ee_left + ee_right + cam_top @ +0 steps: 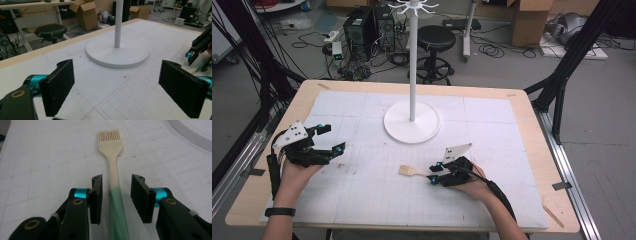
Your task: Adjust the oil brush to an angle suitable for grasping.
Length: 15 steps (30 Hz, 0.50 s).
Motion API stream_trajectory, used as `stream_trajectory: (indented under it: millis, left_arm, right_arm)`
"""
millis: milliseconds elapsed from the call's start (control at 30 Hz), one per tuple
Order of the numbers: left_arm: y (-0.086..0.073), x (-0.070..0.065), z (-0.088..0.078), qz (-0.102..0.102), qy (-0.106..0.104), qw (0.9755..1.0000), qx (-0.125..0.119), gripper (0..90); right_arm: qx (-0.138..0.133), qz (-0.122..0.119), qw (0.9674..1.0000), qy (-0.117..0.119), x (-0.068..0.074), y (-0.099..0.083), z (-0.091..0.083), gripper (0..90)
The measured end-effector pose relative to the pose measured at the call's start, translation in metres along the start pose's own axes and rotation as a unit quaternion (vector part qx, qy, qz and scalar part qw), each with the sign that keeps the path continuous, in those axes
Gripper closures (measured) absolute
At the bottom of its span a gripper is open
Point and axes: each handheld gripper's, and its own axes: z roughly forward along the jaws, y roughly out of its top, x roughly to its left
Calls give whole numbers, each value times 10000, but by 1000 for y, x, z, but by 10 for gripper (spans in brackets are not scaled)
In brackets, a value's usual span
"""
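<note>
Two right tongs flank the brush, gaps either side.

Pastry brush: cream bristle head + neck, green handle end; lies flat on bench, near stand base.

i see a grey floor strewn with cables, a black stool behind the table, cardboard boxes, what may be computer towers, and black frame legs at right.
</note>
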Motion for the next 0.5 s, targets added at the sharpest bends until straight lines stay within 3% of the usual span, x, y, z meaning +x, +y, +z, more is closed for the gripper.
stream_trajectory:
  millis: [133,300,500]
  left_arm:
    - [0,0,0,1,-3,10000,20,139]
    - [0,0,0,-6,2,10000,10,139]
    - [0,0,0,-1,-6,10000,-4,140]
  right_arm:
    - [49,-144,9998,-117,0,0,0,722]
    - [63,-231,9997,-15,1,0,0,800]
    - [68,-277,9996,-21,1,0,0,810]
